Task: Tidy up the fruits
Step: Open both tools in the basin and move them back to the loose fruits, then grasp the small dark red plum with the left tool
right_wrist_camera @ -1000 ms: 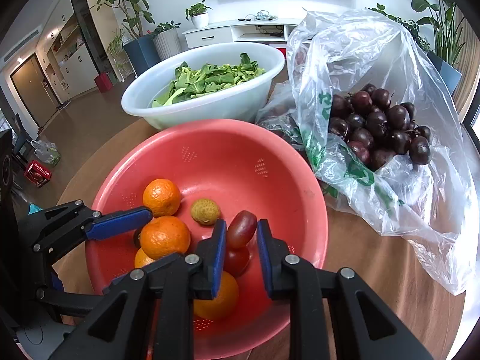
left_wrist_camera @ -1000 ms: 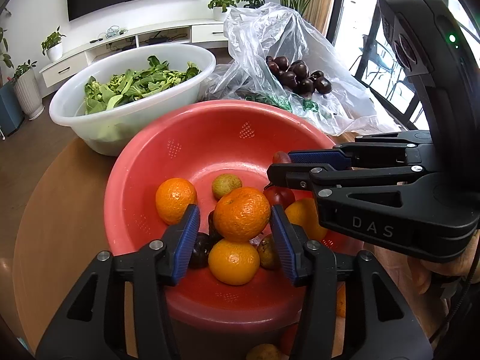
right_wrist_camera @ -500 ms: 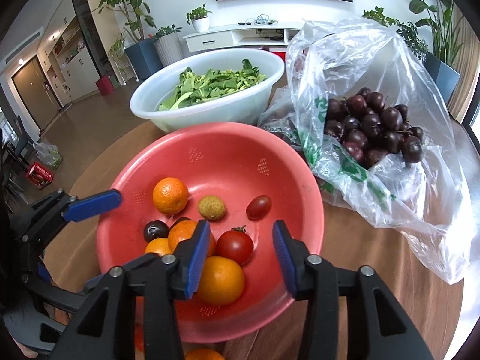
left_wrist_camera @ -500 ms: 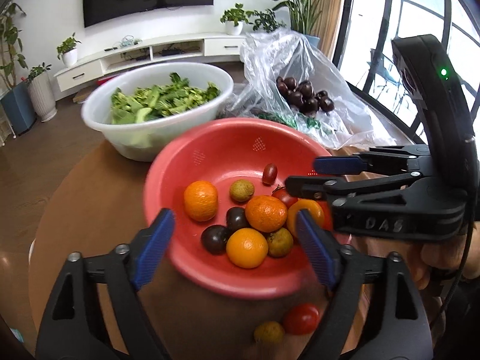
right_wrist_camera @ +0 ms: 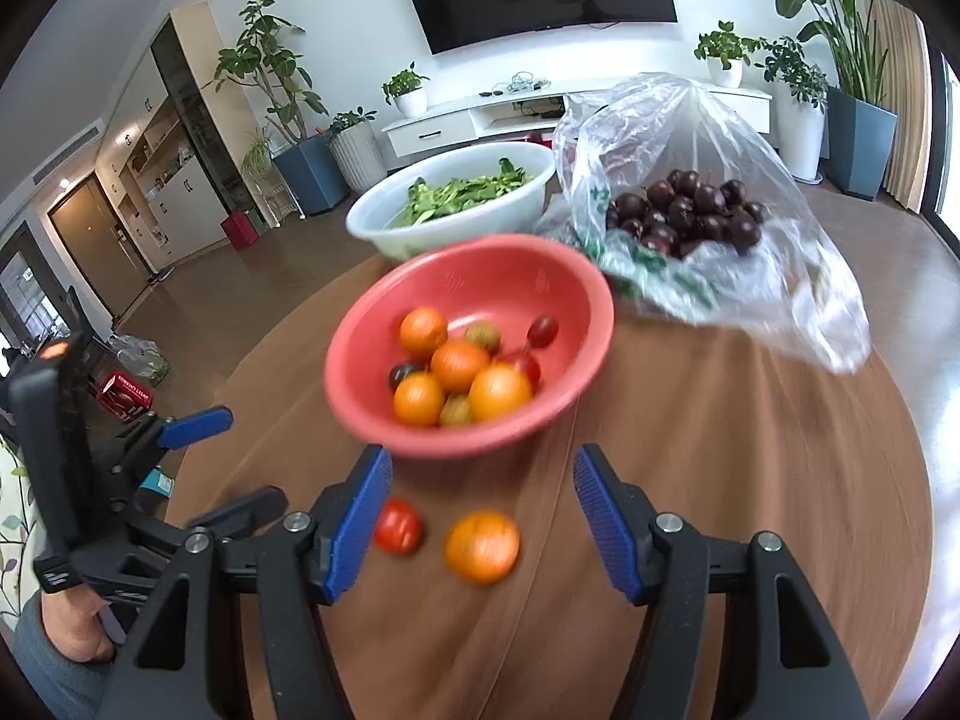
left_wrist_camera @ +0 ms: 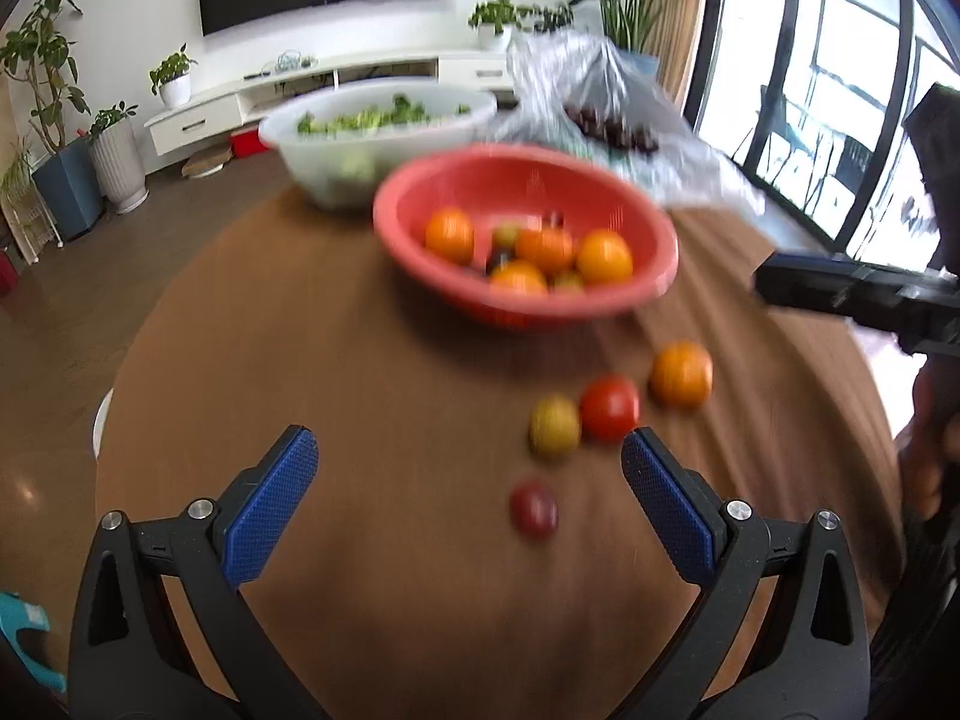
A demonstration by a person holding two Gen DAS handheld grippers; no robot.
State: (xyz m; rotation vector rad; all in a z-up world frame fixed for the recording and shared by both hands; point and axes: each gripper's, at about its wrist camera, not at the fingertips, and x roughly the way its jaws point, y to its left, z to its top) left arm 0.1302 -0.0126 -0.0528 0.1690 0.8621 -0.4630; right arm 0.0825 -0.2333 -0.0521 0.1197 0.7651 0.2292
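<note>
Orange fruit (right_wrist_camera: pixel 482 546) seemingly between opening right gripper (right_wrist_camera: pixel 480 516) jaws

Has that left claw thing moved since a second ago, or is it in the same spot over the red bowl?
Yes. The left gripper has pulled back from the red bowl, which now sits far ahead of its opening, empty jaws; loose fruit on the table lies between them.

No lettering can be read clearly in either view. A red crate (right_wrist_camera: pixel 126 394) on the floor at the far left of the right wrist view carries a line of white print, too small and blurred to make out. The clear plastic bag (right_wrist_camera: pixel 690 276) bears green printing, also unreadable.
</note>
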